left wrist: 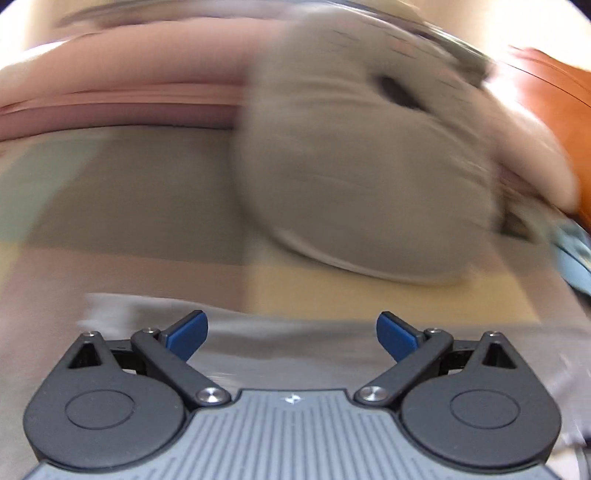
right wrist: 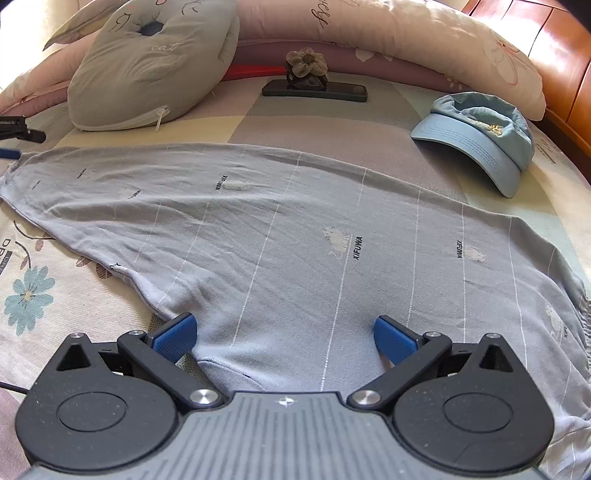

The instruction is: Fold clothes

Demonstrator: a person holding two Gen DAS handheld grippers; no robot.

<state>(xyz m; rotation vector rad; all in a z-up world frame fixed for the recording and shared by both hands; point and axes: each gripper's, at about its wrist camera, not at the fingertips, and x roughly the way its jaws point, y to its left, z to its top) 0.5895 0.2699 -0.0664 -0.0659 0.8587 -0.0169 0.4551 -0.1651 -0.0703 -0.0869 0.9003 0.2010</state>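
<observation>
A light grey-blue garment (right wrist: pixel 295 236) with thin white stripes and small printed animals lies spread across the bed, narrowing toward the far left. My right gripper (right wrist: pixel 284 338) stands open just over its near edge, blue pads on either side of the cloth, nothing pinched. At the far left edge of the right wrist view the other gripper's dark tip (right wrist: pixel 22 131) shows beside the garment's narrow end. The left wrist view is heavily motion-blurred: my left gripper (left wrist: pixel 291 334) is open and empty above a pale strip of the garment (left wrist: pixel 295 343).
A grey ring-shaped cushion (right wrist: pixel 147 70) sits at the back left, also in the left wrist view as the cushion (left wrist: pixel 351 177). A dark phone (right wrist: pixel 314 90) with a flower ornament (right wrist: pixel 306 66), a light blue cap (right wrist: pixel 476 136), long pink pillows (right wrist: pixel 406 33) and a wooden headboard (right wrist: pixel 546 33) line the back.
</observation>
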